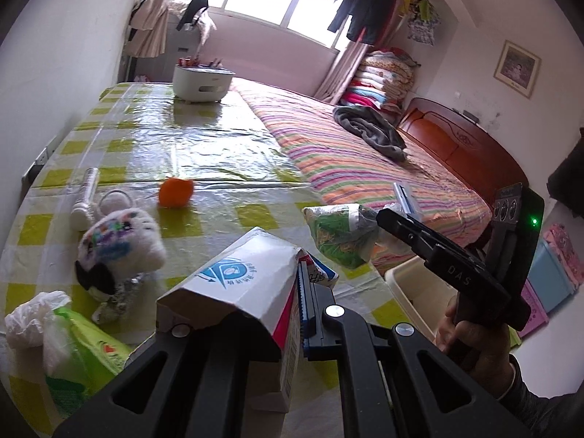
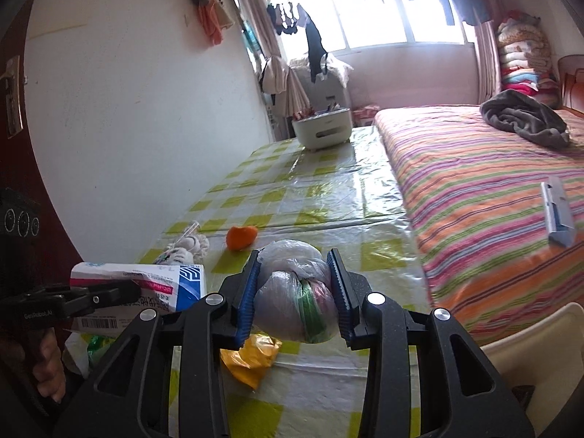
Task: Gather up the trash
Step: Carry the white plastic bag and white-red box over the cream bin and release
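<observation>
My left gripper (image 1: 288, 281) is shut on a white, blue and pink cardboard box (image 1: 241, 284) and holds it above the table; the box also shows in the right wrist view (image 2: 146, 284). My right gripper (image 2: 295, 281) is shut on a knotted plastic bag of trash (image 2: 295, 299), green and pink inside; it shows in the left wrist view (image 1: 339, 233). A cream bin (image 1: 419, 284) stands below the table's right edge, beside the bed; its rim shows in the right wrist view (image 2: 533, 343). A yellow wrapper (image 2: 252, 359) lies on the table under the bag.
On the yellow-checked table (image 1: 189, 146) lie an orange fruit (image 1: 175, 191), a plush toy (image 1: 120, 244), a silver flashlight (image 1: 85, 199), a green tissue pack with white plastic (image 1: 69, 350) and a white pot (image 1: 202, 80). The striped bed (image 1: 365, 168) is to the right.
</observation>
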Demonstrator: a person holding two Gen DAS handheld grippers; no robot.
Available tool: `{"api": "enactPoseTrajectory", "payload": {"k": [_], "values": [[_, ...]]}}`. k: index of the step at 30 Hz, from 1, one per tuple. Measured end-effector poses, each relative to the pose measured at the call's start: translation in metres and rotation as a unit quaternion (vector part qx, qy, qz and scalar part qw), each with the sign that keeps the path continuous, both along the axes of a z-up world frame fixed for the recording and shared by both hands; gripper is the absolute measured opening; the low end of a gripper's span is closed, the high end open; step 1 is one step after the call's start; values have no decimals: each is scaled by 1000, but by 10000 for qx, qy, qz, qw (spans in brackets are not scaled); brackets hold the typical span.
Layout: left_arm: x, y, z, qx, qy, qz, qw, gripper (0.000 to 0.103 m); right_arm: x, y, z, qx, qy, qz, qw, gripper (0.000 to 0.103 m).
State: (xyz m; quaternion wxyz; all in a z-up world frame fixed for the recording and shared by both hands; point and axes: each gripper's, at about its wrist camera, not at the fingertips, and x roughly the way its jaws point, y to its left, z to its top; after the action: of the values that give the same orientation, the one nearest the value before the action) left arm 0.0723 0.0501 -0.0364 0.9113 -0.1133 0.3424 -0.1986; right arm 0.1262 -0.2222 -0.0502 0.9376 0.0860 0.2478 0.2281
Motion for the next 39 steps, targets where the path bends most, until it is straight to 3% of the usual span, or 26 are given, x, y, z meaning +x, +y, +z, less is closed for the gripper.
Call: {"api": "enactPoseTrajectory", "payload": {"k": [22,34,39], "values": [[-13,-132,-1,66,-38,-1281,9917,6,-54,-130,5,171,-321,-1254,9914,36],[-14,-193,-2,88,-6,-1823,9832,6,-71,-176,-5,32,-248,-1953,9804,36],[-14,-213,-3,78,17,-1963,9805,6,-75,-189,-7,141,-209,-2129,9768,41]]}}
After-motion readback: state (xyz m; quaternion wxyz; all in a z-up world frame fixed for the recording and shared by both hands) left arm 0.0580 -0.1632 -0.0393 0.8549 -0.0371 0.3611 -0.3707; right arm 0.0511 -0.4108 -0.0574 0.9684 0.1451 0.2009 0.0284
